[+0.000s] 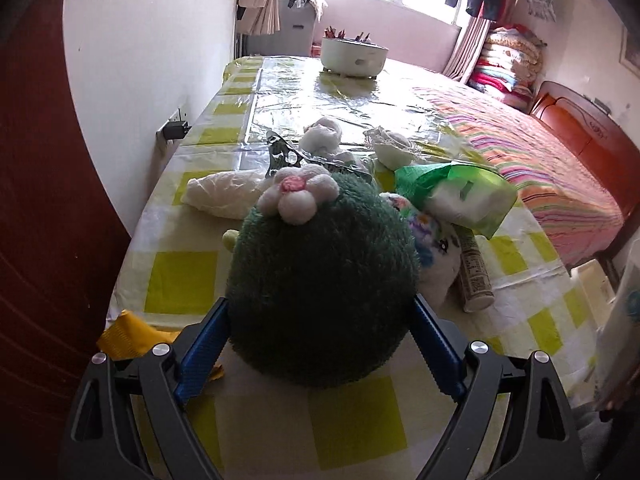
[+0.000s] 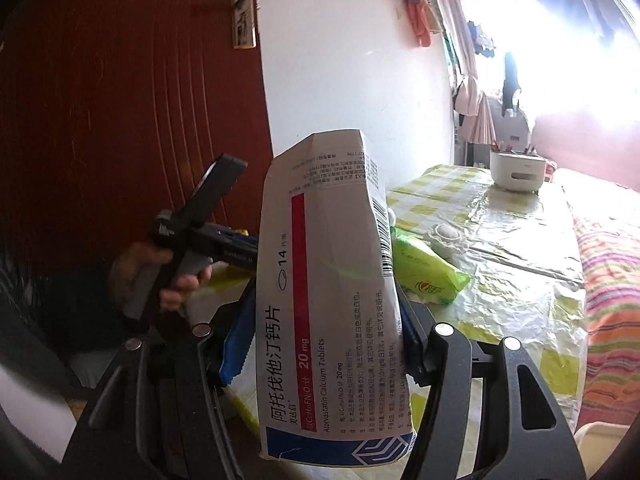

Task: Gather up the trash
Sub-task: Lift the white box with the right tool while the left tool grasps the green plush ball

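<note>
Now the right gripper pinches a tall white medicine box with a red stripe above the near table edge, while the left gripper stands spread around a fuzzy green plush ball.

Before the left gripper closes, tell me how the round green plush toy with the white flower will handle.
The green plush toy is fuzzy and rounded, so it will probably squash between the left gripper pads rather than resist. It looks light for its bulk. Being ball-shaped, it may roll on the glossy yellow-checked tablecloth if nudged.
</note>
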`<action>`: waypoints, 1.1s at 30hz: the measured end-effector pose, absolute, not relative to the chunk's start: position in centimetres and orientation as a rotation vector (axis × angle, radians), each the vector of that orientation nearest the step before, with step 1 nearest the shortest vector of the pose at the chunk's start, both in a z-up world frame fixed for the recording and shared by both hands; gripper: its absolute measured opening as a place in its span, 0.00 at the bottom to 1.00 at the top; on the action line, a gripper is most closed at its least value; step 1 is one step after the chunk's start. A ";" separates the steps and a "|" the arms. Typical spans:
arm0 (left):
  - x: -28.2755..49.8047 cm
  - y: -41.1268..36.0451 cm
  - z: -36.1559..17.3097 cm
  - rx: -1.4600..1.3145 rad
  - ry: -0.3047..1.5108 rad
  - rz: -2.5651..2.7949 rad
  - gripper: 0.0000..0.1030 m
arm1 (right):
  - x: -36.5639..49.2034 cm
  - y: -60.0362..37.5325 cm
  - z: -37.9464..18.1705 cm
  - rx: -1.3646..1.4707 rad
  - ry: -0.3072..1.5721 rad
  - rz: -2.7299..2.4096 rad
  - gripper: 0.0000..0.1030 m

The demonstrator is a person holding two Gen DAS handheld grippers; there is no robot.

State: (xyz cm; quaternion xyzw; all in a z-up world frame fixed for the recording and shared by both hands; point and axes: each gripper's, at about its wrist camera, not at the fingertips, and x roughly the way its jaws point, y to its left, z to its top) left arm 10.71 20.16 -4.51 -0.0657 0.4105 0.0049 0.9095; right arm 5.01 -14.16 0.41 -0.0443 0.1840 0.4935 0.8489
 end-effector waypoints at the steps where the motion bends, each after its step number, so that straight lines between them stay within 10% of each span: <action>1: 10.7 20.0 -4.6 -0.135 0.843 0.014 0.82 | 5.1 -14.2 0.4 -0.081 0.386 1.037 0.58; 13: 9.3 19.4 -4.0 -0.127 0.774 0.062 0.60 | 6.2 -17.4 1.3 0.037 0.344 0.959 0.58; 33: 7.5 9.0 1.3 -0.046 0.565 -0.140 0.59 | 7.5 -24.4 1.6 0.158 0.277 0.690 0.58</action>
